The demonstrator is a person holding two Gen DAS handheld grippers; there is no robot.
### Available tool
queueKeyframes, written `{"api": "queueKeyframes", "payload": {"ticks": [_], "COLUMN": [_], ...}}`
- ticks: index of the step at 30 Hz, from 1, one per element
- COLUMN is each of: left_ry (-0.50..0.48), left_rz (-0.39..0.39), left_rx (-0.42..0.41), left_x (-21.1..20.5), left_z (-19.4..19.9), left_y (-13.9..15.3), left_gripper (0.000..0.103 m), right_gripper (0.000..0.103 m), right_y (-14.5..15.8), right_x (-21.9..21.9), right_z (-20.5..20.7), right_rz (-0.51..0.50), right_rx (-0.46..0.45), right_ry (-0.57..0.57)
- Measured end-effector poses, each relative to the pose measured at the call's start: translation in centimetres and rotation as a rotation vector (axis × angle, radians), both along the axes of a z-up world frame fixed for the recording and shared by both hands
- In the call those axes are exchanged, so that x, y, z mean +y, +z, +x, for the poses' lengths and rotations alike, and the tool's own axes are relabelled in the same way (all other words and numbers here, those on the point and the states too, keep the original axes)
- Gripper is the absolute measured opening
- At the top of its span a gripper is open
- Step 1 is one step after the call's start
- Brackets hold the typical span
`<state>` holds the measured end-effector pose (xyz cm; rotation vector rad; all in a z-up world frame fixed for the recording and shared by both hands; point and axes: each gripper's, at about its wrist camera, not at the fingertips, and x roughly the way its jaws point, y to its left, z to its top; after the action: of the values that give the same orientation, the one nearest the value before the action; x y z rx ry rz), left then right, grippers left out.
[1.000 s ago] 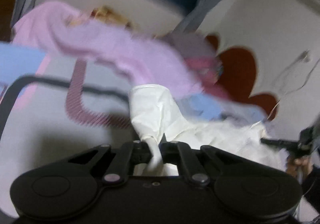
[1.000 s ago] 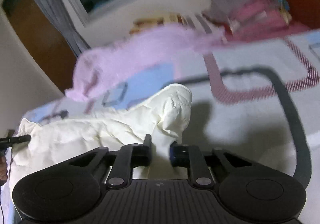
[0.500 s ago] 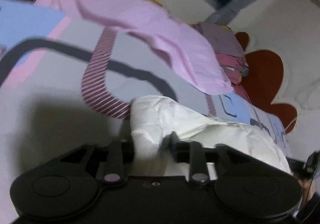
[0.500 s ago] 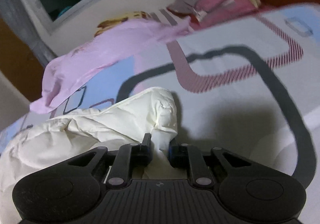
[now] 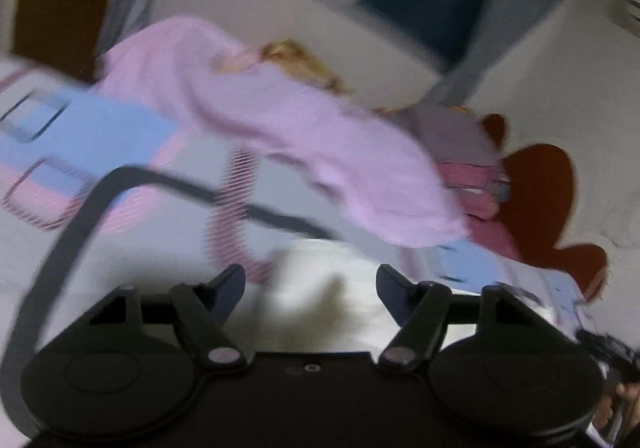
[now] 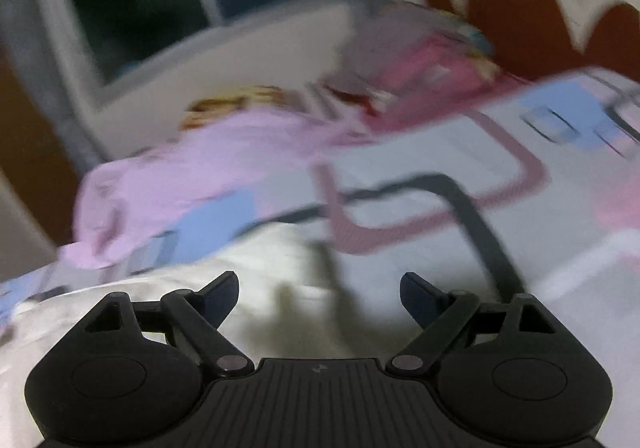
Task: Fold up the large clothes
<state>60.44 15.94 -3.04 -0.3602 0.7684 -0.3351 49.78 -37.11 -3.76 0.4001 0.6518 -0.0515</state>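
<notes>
A cream-white garment lies on the patterned bedsheet, just ahead of both grippers. In the left wrist view my left gripper has its jaws opening, spread wide, with the cream cloth lying below and between them but not pinched. In the right wrist view my right gripper is also opening wide; the cream garment lies under its left finger and stretches off to the left, free of the pads. Both views are blurred.
A pink garment lies spread across the far side of the bed, also visible as the pink garment. A stack of folded pink and grey clothes sits by the red headboard. A dark window is behind.
Both grippers were shut on corners of the cream garment; both have let go and opened wide. The cloth has dropped onto the sheet, and both views have tilted upward.
</notes>
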Motion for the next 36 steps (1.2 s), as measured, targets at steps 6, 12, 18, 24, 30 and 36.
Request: {"api": "queueKeyframes", "payload": {"ticks": [6, 12, 18, 24, 30, 36], "left_ry": [-0.195, -0.263, -0.135, -0.075, -0.089, -0.086], "left_rz": [0.092, 0.296, 0.337, 0.382, 0.307, 0.339], "left_rx": [-0.078, -0.1, -0.1, -0.11, -0.221, -0.123], "left_x": [-11.9, -17.2, -10.8, -8.4, -9.8, -11.0], "left_z": [-3.4, -4.5, -4.6, -6.2, -15.2, -16.3], "left_y": [0.3, -2.5, -4.1, -2.7, -0.6, -4.6], "left_gripper": [0.086, 0.088, 0.088, 0.086, 0.089, 0.091], "right_gripper": [0.081, 0.081, 0.081, 0.081, 0.081, 0.081], "right_y": [1.0, -1.5, -3.7, -1.4, 0.9, -3.5], "right_x": [9.6, 13.2, 6.9, 5.9, 11.5, 14.5], "right_z": [1.5, 1.7, 0.2, -3.5, -11.3, -12.5], "right_rz": [-0.145, -0.226, -0.228, -0.181, -0.217, -0.325], "right_rx": [-0.028, 0.038, 0.077, 0.022, -0.125, 0.029], "right_ry": [0.238, 0.302, 0.138, 0.077, 0.198, 0.187]}}
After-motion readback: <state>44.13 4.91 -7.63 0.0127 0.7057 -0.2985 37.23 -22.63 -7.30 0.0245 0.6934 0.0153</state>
